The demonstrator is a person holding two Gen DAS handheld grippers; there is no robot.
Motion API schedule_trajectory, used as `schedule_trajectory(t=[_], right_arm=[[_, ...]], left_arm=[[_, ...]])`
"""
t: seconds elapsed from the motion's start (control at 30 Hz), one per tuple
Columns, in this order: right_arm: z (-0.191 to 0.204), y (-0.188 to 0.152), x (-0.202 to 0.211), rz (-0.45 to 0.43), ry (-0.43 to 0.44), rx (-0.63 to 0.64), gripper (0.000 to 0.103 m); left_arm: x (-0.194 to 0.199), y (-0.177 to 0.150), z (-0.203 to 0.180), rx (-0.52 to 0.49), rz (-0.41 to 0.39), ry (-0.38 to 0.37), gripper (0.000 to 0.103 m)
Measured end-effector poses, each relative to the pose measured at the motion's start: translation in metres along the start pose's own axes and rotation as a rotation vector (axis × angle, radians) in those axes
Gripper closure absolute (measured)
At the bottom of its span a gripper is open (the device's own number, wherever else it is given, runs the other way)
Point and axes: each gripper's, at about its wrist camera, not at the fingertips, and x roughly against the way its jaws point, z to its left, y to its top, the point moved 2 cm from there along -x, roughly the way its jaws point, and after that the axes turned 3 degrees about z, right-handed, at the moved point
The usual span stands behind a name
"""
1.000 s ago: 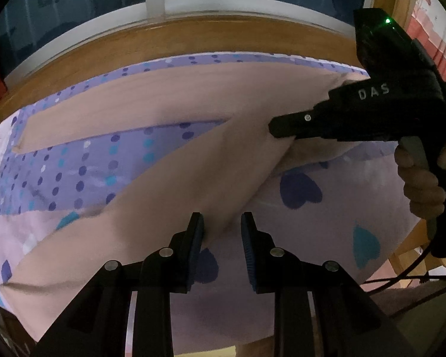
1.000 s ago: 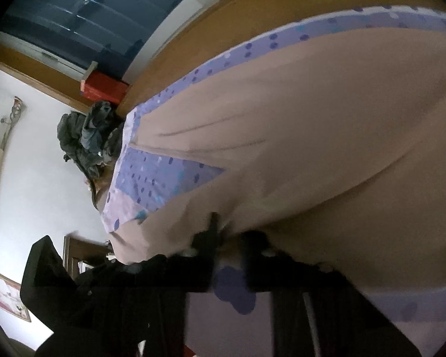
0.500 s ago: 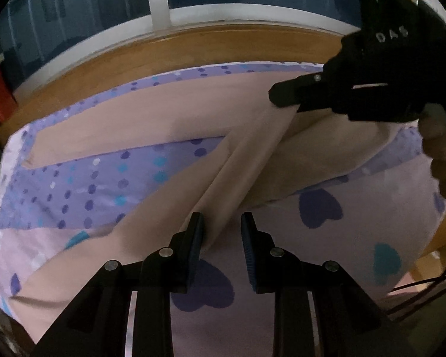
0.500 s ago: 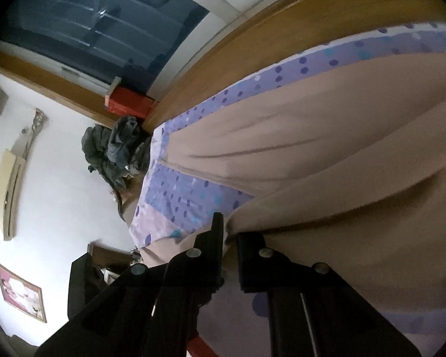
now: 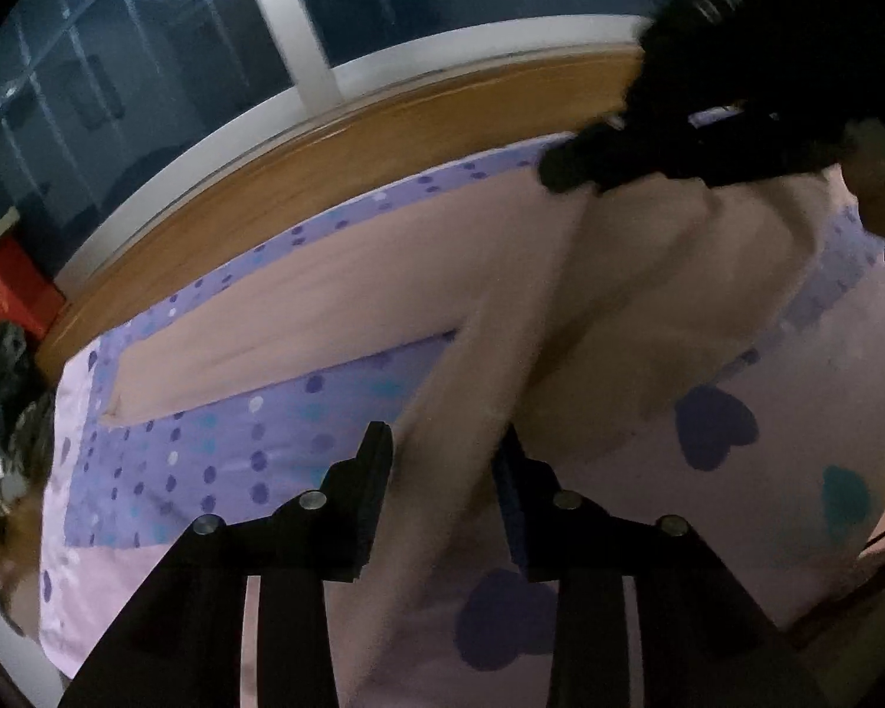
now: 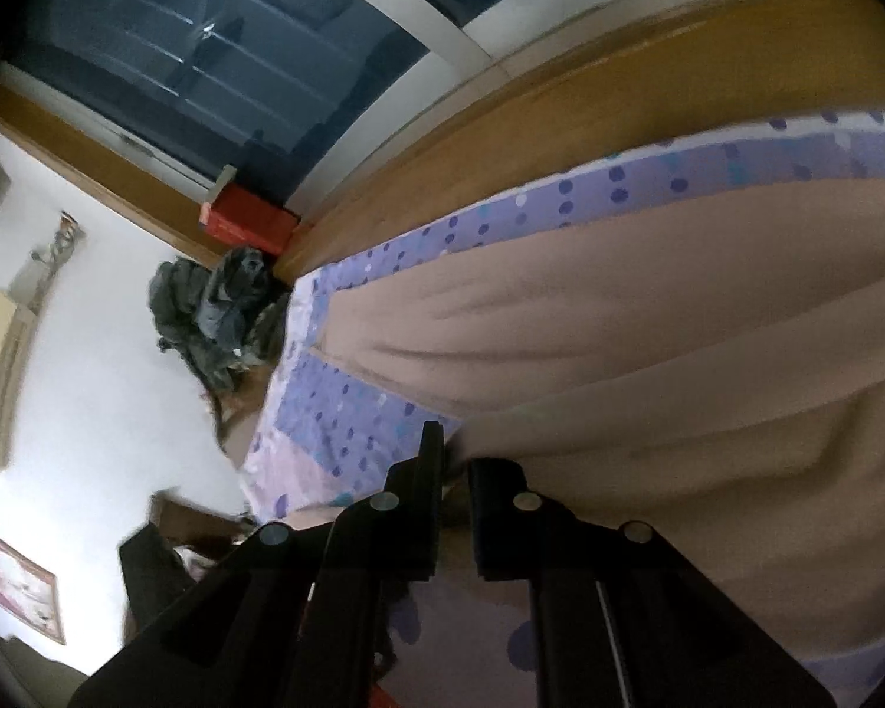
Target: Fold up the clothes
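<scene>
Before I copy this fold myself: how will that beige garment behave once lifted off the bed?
Probably floppy: the beige garment hangs in soft folds from the right gripper pinching it. Likely light, since that one pinch holds its raised part. It may slip from the left gripper, whose jaws are opening around a fold.

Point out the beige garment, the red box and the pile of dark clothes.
Beige garment (image 5: 336, 318), left wrist view, on the flat part lying on the bed.
Red box (image 6: 248, 224), right wrist view, on its front face.
Dark clothes (image 6: 218, 307), right wrist view, on the middle of the pile.
</scene>
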Motion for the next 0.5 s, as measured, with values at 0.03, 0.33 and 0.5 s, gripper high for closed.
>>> schedule_trajectory(t=[0.03,0.33,0.5], right_arm=[[0.0,0.001,0.0,-0.004,-0.005,-0.007,0.096],[0.003,0.004,-0.001,-0.038,-0.071,-0.009,0.096],[0.02,0.028,0.003,-0.089,-0.116,0.1,0.096]], left_arm=[[-0.002,0.0,0.005,0.011,0.0,-0.023,0.067],[-0.001,0.013,0.054,0.128,0.015,-0.287,0.095],[0.011,0.057,0.088,0.124,-0.019,-0.362,0.095]])
